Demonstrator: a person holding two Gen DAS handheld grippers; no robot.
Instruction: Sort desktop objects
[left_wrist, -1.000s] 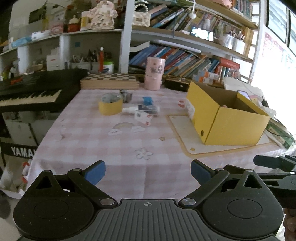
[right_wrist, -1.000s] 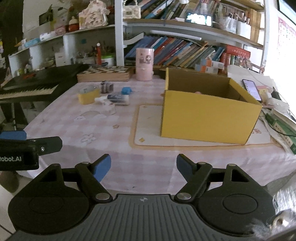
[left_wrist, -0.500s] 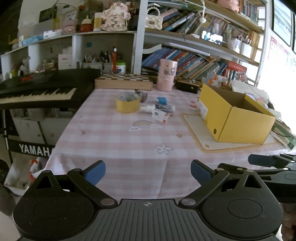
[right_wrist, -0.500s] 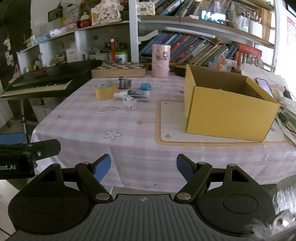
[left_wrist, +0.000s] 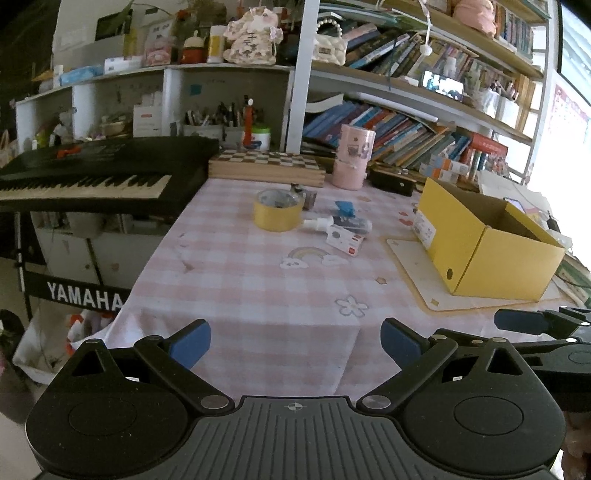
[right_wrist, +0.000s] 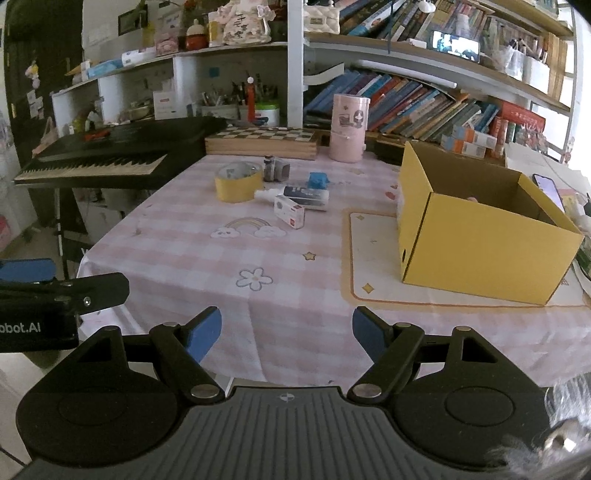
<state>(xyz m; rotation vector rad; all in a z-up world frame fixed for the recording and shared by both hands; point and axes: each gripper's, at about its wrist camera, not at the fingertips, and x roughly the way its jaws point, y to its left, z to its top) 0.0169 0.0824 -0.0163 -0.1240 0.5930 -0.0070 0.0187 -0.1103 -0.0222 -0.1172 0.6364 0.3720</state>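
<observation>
Small items cluster at the far middle of the pink checked table (left_wrist: 258, 280): a yellow tape roll (left_wrist: 277, 210) (right_wrist: 238, 181), a white spray bottle (left_wrist: 343, 222) (right_wrist: 301, 194), a small white-and-red box (left_wrist: 344, 240) (right_wrist: 289, 211), a blue object (left_wrist: 345, 207) (right_wrist: 317, 180) and a grey object (right_wrist: 276, 169). An open yellow cardboard box (left_wrist: 487, 243) (right_wrist: 480, 229) stands at the right on a mat. My left gripper (left_wrist: 295, 343) hangs open before the table's near edge, empty. My right gripper (right_wrist: 287, 332) is open and empty too, over the near edge.
A black keyboard (left_wrist: 88, 177) stands left of the table. A chessboard box (left_wrist: 266, 166) and a pink canister (left_wrist: 352, 157) line the back edge before bookshelves. A phone (right_wrist: 546, 184) lies right of the yellow box. Bare tablecloth spreads in front.
Both grippers have drawn back from the table; the objects look smaller and farther, and the near table edge now shows. Both stay open.
</observation>
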